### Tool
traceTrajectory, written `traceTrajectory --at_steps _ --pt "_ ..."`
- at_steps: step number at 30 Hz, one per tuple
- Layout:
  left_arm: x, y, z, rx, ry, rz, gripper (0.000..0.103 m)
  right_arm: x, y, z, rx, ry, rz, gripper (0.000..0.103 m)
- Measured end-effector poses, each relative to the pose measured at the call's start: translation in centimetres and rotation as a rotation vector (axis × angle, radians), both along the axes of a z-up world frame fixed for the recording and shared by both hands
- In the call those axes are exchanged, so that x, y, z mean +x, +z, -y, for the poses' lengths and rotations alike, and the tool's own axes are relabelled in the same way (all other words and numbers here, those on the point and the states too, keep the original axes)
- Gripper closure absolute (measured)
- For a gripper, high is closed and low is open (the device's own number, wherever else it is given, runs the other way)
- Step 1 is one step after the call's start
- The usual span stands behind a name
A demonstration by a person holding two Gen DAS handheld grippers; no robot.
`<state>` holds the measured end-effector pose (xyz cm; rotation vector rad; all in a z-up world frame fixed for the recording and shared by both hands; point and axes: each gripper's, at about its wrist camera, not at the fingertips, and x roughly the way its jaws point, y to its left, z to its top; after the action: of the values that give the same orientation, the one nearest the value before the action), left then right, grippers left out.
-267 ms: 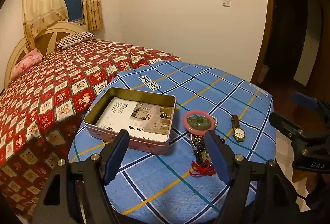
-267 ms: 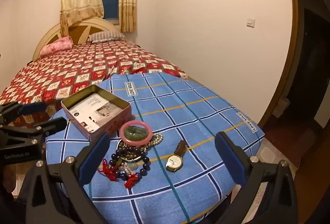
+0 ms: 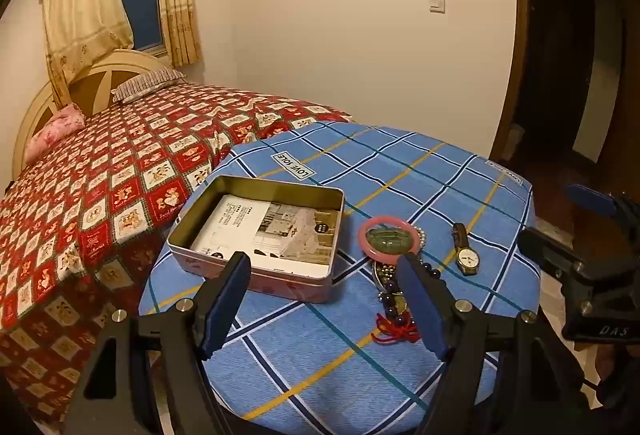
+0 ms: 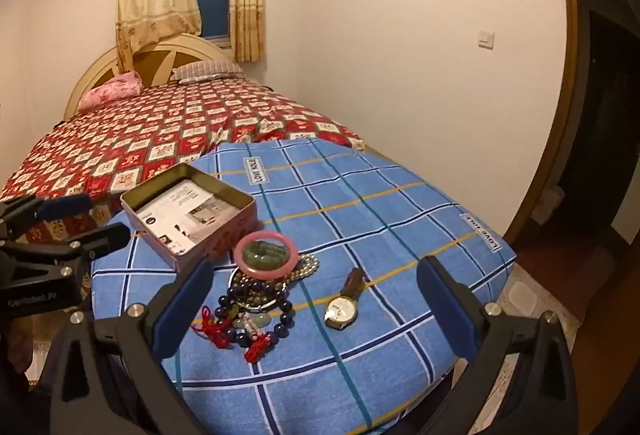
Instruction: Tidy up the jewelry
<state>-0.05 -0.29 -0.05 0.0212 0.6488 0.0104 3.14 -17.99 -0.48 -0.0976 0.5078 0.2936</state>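
An open pink tin box (image 3: pixel 256 267) (image 4: pixel 224 231) with a printed card inside sits on the blue checked table (image 3: pixel 400 171) (image 4: pixel 360 195). Right of it lies a pile of jewelry: a pink bangle (image 3: pixel 389 238) (image 4: pixel 265 254) around a green bracelet, a dark bead bracelet with red tassels (image 3: pixel 394 309) (image 4: pixel 256 311), and a silver bead strand. A wristwatch (image 3: pixel 466 255) (image 4: pixel 342 305) lies apart to the right. My left gripper (image 3: pixel 324 263) is open and empty, before the box and pile. My right gripper (image 4: pixel 316 267) is open and empty, above the jewelry and watch.
A bed with a red patterned cover (image 3: pixel 120 171) (image 4: pixel 160 139) adjoins the table's far-left side. A dark doorway (image 3: pixel 568 75) stands at the right. The right gripper shows at the right edge of the left wrist view (image 3: pixel 576 235); the left gripper shows at the left of the right wrist view (image 4: pixel 76 223).
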Motion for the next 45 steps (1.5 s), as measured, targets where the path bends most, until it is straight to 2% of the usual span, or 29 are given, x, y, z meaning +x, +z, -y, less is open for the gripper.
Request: traceTrajectory --at_steps 3,45 --pt "0.2 -0.1 0.0 0.0 0.007 -0.003 0.027 0.0 -0.7 -0.1 -0.006 0.008 -0.005 0.0" --pt "1.0 -1.1 -1.4 0.052 0.059 -0.037 0.028 0.2 -1.6 -0.2 -0.012 0.015 -0.049 0.0"
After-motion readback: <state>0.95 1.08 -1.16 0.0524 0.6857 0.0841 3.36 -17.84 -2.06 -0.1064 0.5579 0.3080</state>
